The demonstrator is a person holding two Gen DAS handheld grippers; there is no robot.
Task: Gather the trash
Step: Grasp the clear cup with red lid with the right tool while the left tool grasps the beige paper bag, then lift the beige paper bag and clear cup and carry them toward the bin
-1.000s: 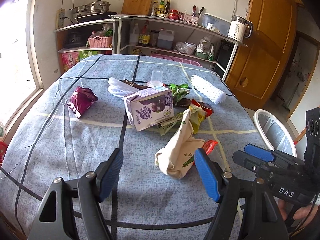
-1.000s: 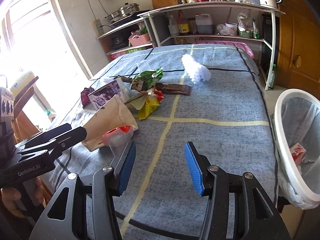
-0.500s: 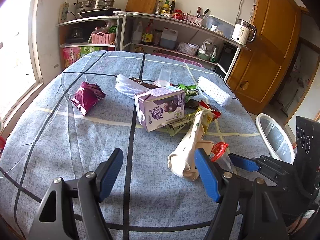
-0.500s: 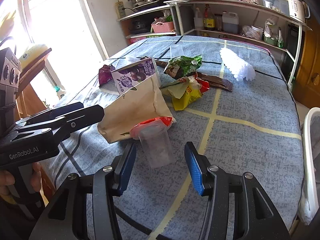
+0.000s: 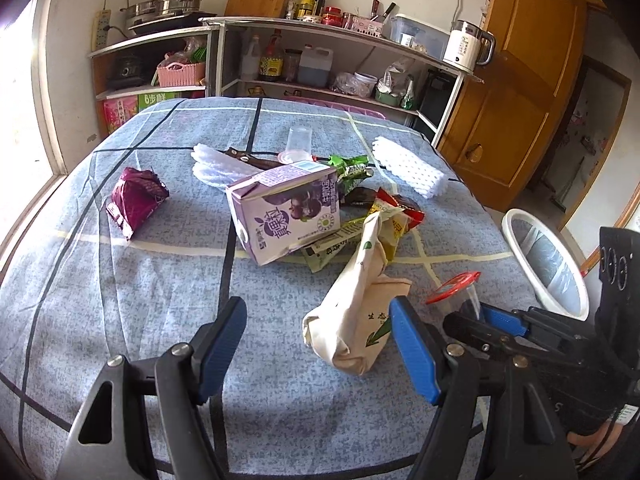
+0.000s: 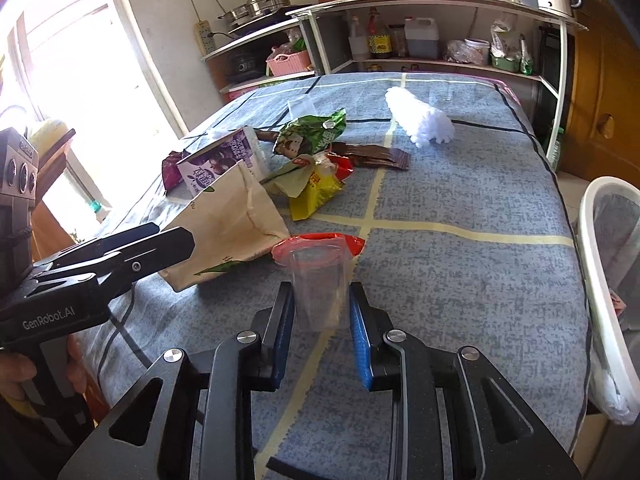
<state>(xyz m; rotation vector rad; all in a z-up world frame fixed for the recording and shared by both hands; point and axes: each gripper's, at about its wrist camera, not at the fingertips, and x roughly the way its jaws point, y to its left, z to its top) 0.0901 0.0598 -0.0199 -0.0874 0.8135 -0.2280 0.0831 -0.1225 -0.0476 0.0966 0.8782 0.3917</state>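
Trash lies heaped mid-table on the blue checked tablecloth (image 5: 120,300): a purple milk carton (image 5: 286,210), a beige paper bag (image 5: 356,312), yellow and green snack wrappers (image 6: 316,188) and a maroon packet (image 5: 136,200). The right gripper (image 6: 319,320) brackets a clear plastic cup with a red lid (image 6: 319,280); its blue pads sit right at the cup's sides, though a firm clamp cannot be confirmed. The left gripper (image 5: 320,344) hovers wide open and empty, beside the paper bag. A white-rimmed bin (image 6: 600,272) stands off the table's right edge.
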